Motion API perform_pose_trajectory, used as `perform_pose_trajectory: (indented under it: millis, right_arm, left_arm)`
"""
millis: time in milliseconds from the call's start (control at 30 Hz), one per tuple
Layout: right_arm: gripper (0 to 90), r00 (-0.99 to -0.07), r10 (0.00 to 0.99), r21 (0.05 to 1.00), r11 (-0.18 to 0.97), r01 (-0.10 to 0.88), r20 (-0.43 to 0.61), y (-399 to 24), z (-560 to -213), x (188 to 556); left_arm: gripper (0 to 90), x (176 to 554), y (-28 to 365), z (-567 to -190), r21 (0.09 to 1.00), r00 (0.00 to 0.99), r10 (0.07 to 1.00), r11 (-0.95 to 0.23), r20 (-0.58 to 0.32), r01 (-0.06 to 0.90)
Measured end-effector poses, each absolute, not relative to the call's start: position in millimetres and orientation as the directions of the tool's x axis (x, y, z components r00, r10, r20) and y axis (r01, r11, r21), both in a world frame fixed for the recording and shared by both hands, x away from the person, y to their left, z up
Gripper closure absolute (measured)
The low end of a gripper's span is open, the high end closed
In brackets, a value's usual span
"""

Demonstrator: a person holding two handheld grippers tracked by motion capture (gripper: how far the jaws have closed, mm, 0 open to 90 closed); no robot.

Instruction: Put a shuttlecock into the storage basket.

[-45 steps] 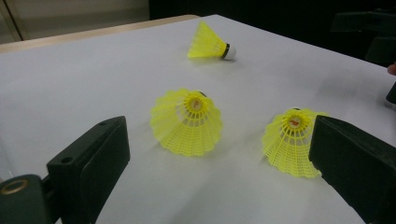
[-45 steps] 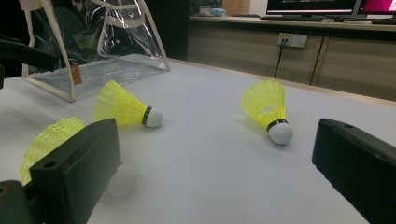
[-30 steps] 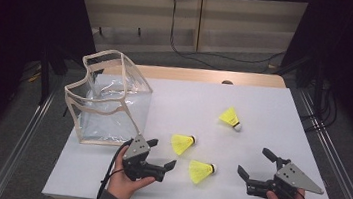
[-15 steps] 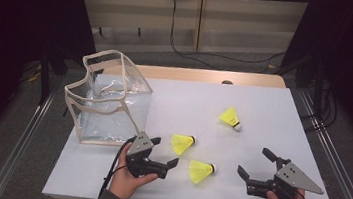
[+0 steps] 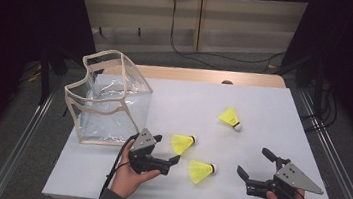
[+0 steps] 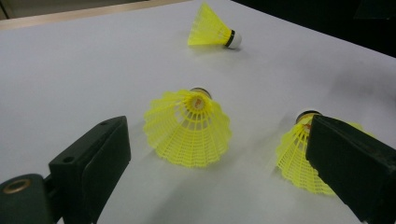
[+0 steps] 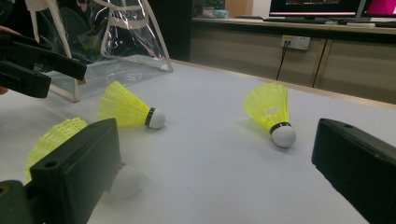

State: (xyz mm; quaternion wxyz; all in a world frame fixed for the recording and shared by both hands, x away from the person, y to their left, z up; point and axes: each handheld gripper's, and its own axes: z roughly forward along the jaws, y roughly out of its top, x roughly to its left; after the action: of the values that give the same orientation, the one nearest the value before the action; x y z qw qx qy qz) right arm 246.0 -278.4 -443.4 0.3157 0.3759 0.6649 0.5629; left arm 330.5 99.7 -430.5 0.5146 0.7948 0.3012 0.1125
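Note:
Three yellow shuttlecocks lie on the white table (image 5: 264, 109). The middle shuttlecock (image 5: 183, 143) (image 6: 191, 128) lies just ahead of my left gripper (image 5: 167, 148) (image 6: 218, 149), whose jaws stand open with the skirt facing them, nothing held. The near shuttlecock (image 5: 200, 170) (image 6: 294, 158) sits to its right, partly hidden by a jaw. The far shuttlecock (image 5: 230, 117) (image 7: 271, 109) lies beyond. My right gripper (image 5: 252, 161) (image 7: 219, 144) is open and empty at the front right, pointing left at the shuttlecocks (image 7: 128, 107).
A clear plastic bag with beige trim (image 5: 109, 99) (image 7: 107, 37) stands open at the table's left, just behind the left gripper. Dark floor and cabinets with cables lie beyond the far edge. The table's front edge runs just under both hands.
My left gripper has crept forward and slightly right, closer to the middle shuttlecock. The right gripper and the shuttlecocks have stayed put.

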Motion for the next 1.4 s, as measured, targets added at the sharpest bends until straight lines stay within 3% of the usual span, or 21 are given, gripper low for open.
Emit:
perform_pose_trajectory:
  millis: [1400]
  right_arm:
    - [0.9,-0.523,0.853,0.987,0.086,0.138,-0.001,-277.8,-443.0,246.0]
  left_arm:
    - [8.9,347.0,81.8,-434.9,0.854,0.796,0.591,-0.339,-0.132,0.393]
